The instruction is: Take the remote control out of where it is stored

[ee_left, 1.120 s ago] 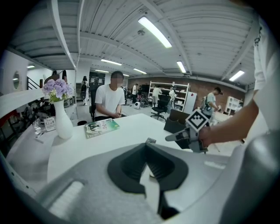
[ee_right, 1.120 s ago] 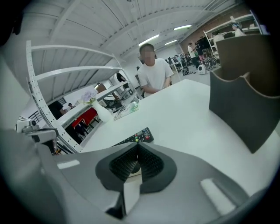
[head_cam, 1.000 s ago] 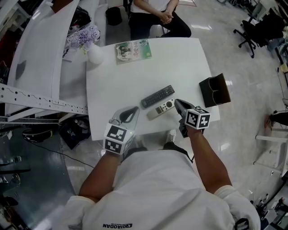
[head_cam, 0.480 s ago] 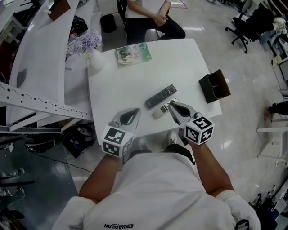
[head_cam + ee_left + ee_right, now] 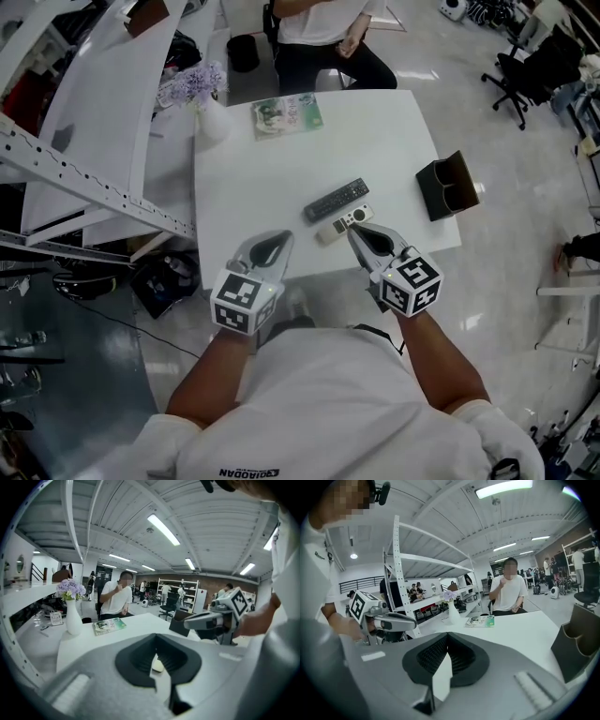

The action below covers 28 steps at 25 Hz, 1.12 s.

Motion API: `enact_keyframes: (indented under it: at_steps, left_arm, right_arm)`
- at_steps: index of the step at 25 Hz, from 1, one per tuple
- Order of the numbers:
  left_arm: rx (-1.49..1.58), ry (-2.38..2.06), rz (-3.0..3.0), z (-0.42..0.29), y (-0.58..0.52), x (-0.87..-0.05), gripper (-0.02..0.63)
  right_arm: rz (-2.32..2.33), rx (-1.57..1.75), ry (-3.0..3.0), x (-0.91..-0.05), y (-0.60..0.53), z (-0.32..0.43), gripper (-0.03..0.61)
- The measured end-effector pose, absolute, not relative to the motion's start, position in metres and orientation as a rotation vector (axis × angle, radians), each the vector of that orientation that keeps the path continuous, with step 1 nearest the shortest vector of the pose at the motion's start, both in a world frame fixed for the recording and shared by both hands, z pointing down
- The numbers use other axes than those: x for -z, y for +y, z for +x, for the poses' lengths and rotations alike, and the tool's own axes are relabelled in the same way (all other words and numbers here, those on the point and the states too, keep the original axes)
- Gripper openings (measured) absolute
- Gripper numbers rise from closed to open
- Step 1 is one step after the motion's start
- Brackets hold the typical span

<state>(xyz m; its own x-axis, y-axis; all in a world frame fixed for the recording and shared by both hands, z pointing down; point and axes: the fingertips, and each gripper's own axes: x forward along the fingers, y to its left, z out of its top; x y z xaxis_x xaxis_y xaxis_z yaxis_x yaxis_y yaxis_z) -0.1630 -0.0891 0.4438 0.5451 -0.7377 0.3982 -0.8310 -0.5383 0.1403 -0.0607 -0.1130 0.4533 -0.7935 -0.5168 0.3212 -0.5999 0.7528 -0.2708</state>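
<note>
Right tool (image 5: 356,232), jaws pressed together and holding nothing, hangs over the near edge of the white worktop (image 5: 375,131) at lower centre of the head view, its marker cube toward the wearer. Left tool (image 5: 281,239) sits level with it at lower left, its jaws likewise closed tip to tip on nothing; each tool's own view shows only the dark hollow between the meeting jaws.

A white remote (image 5: 339,225) lies flat on the worktop, out of any holder. Its long axis runs from lower left to upper right of the frame, with the ringed button end toward the upper right. It lies just beyond the right tool's tips, which meet its lower edge in the picture near the middle of its length without gripping it; whether they touch it cannot be told. From the left tool it lies to the right, clearly apart.

A black remote (image 5: 336,200) lies just above the white one and roughly parallel to it, close by.

A black two-pocket holder (image 5: 448,187) stands at the worktop's right edge, well apart from both remotes. A magazine (image 5: 287,114) lies near the far edge at upper centre, and a white vase (image 5: 212,120) of lilac flowers stands at the far left corner. A seated person (image 5: 323,28) in a white shirt faces the worktop from the top of the frame.
</note>
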Motion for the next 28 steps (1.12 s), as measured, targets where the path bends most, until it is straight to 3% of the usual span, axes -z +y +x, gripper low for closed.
enact_keyframes:
  at_steps: [17, 28]
  left_arm:
    - [-0.346, -1.526, 2.333, -0.040, 0.050, -0.439, 0.002]
    - [-0.358, -1.579, 2.304, -0.024, 0.106, -0.432, 0.002]
  right_arm:
    - [0.593, -0.497, -2.825, -0.442, 0.029, 0.044, 0.005]
    - [0.600, -0.520, -2.850, -0.434, 0.073, 0.069, 0.005]
